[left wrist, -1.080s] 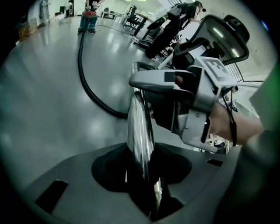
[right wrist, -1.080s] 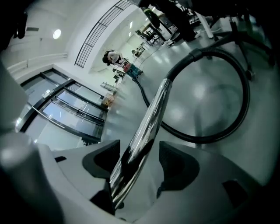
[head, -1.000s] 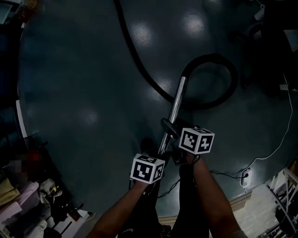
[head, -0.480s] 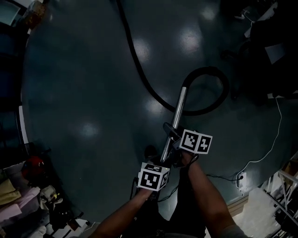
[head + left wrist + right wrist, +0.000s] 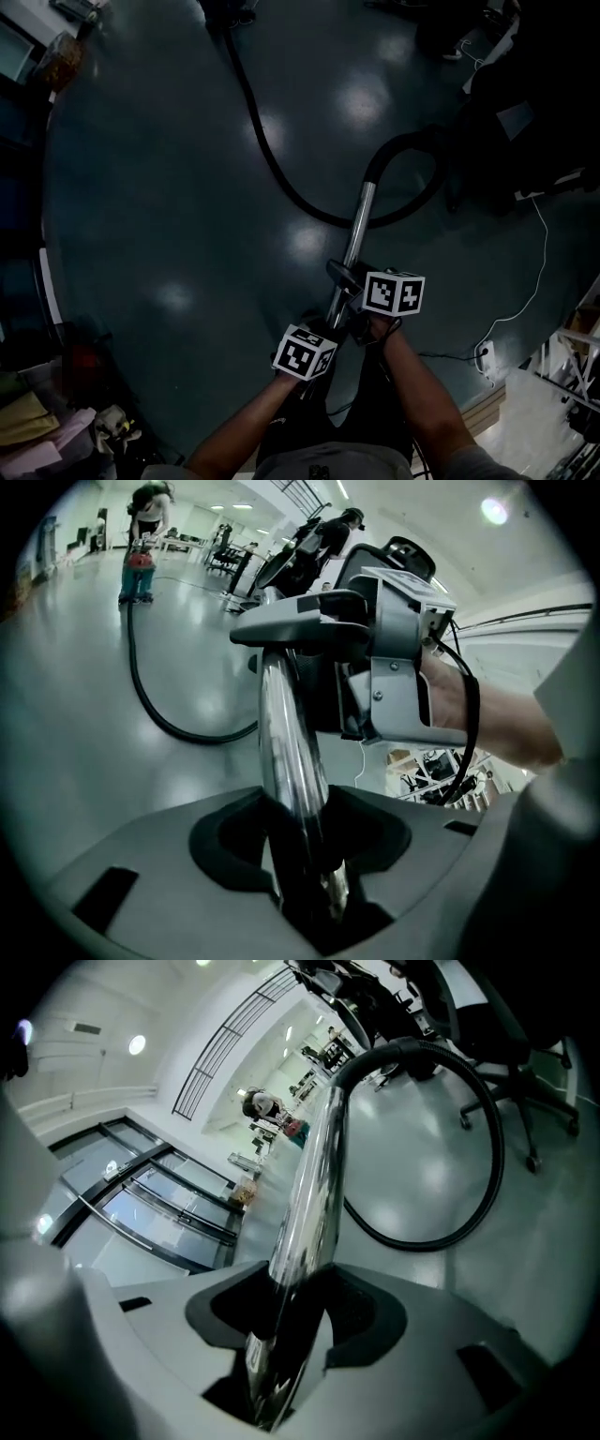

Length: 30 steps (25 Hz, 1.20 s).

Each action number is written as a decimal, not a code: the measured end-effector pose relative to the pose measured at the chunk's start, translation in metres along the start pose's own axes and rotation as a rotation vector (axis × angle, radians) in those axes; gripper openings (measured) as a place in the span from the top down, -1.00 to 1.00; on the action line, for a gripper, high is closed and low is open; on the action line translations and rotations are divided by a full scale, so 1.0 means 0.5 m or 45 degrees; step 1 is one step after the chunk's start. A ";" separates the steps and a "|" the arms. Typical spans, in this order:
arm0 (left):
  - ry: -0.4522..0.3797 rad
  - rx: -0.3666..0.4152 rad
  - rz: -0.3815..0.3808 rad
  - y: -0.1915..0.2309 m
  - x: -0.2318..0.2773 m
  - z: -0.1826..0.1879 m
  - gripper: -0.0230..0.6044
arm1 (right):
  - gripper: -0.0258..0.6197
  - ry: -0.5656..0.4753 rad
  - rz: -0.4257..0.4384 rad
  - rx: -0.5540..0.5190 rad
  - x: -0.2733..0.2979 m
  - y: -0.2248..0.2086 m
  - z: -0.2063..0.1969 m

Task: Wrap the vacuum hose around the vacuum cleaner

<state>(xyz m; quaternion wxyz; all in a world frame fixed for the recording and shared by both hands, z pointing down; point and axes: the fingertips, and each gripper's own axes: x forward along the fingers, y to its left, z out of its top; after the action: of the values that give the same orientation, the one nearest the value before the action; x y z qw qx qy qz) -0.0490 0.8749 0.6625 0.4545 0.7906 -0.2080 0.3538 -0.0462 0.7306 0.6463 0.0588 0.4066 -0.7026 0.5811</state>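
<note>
In the head view a chrome vacuum wand (image 5: 354,242) slants up from my hands. A black hose (image 5: 281,178) curls off its top end in a loop and trails away to the upper left. Far down the hall the hose reaches the red and blue vacuum cleaner (image 5: 138,566). My left gripper (image 5: 317,328) is shut on the wand's lower part (image 5: 292,761). Just above it, my right gripper (image 5: 361,305) also grips the wand (image 5: 309,1204); its jaws have just been closing round the tube. The right gripper's grey body (image 5: 398,663) shows ahead in the left gripper view.
Dark furniture and an office chair base (image 5: 525,1091) stand at the right beside the hose loop (image 5: 483,1162). A white cable (image 5: 536,272) runs across the floor to a plug (image 5: 484,354). Clutter lies at the lower left (image 5: 56,427). A person (image 5: 150,503) stands by the far vacuum cleaner.
Both grippers have lifted with the wand still in them. The left gripper's cube has rolled. The hose loop and the trailing hose have shifted up the head view.
</note>
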 end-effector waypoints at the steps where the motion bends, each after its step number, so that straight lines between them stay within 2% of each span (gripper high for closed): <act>1: -0.010 0.028 -0.006 -0.005 -0.020 0.013 0.39 | 0.35 -0.011 0.010 -0.015 -0.010 0.023 0.014; 5: -0.036 0.132 -0.027 -0.017 -0.092 0.071 0.39 | 0.35 -0.075 0.041 -0.078 -0.041 0.097 0.081; 9: -0.039 0.244 -0.009 -0.040 -0.134 0.116 0.37 | 0.35 -0.122 0.083 -0.089 -0.081 0.140 0.127; 11: -0.056 0.297 -0.006 -0.057 -0.134 0.144 0.35 | 0.35 -0.141 0.090 -0.075 -0.108 0.134 0.153; 15: -0.072 0.359 -0.001 -0.086 -0.135 0.203 0.20 | 0.35 -0.166 0.066 -0.058 -0.157 0.089 0.209; 19: -0.079 0.457 0.031 -0.106 -0.150 0.266 0.20 | 0.35 -0.158 0.061 -0.082 -0.191 0.070 0.246; 24: -0.186 0.697 0.107 -0.147 -0.166 0.446 0.20 | 0.35 -0.117 0.040 -0.198 -0.248 0.054 0.297; 30: -0.221 1.198 0.212 -0.250 -0.164 0.669 0.20 | 0.35 -0.027 0.053 -0.350 -0.310 0.035 0.328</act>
<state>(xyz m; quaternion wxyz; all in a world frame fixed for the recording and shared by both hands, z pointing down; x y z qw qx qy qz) 0.1018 0.6484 0.4170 -0.0012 0.9175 -0.1252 0.3774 0.1092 0.6665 0.4944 0.0945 0.3862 -0.7845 0.4759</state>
